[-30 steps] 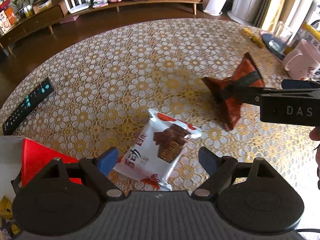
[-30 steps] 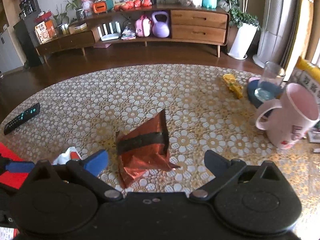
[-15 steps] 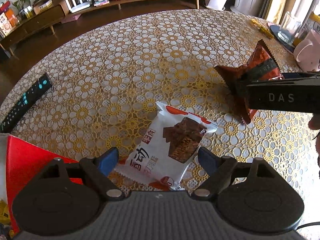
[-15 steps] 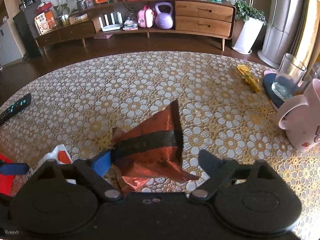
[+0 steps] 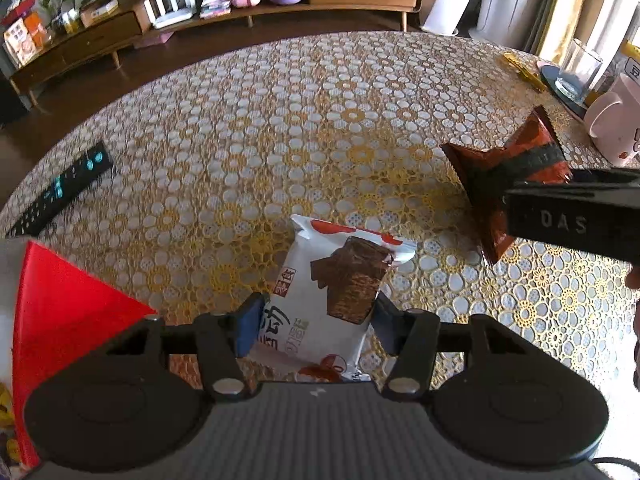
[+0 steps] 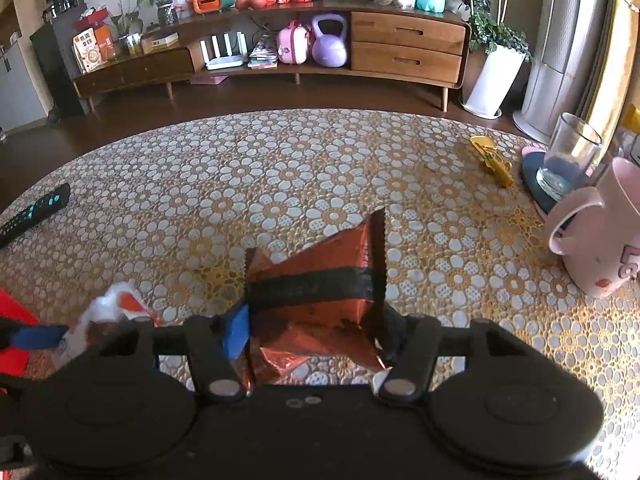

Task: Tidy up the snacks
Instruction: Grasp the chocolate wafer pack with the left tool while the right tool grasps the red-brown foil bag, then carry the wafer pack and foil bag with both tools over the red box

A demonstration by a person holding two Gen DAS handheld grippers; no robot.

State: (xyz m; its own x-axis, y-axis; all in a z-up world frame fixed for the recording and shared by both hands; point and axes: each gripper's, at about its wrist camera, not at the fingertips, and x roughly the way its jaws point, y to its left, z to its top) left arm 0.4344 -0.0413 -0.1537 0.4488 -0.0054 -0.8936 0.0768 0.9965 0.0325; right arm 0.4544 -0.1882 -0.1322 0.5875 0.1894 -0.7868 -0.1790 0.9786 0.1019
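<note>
A white snack packet (image 5: 332,292) with a brown wafer picture lies on the lace-covered table (image 5: 280,140). My left gripper (image 5: 316,322) straddles its near end. The jaws are closing and both blue pads (image 5: 248,324) touch the packet's sides. To the right lies a crumpled red foil packet (image 6: 316,280) with a black band, also visible in the left wrist view (image 5: 508,168). My right gripper (image 6: 310,332) is closing on the foil packet, and its pads (image 6: 236,332) meet the packet's two edges. The near ends of both packets are hidden under the gripper bodies.
A black remote (image 5: 60,192) lies at the table's left edge. A pink mug (image 6: 600,240), a glass (image 6: 568,156) on a dark coaster and a small yellow item (image 6: 492,160) stand at the right. A red flat thing (image 5: 60,304) juts up at near left.
Both pairs of jaws have narrowed from wide open until the pads meet the sides of their packets. Each packet now sits deeper between the fingers.
</note>
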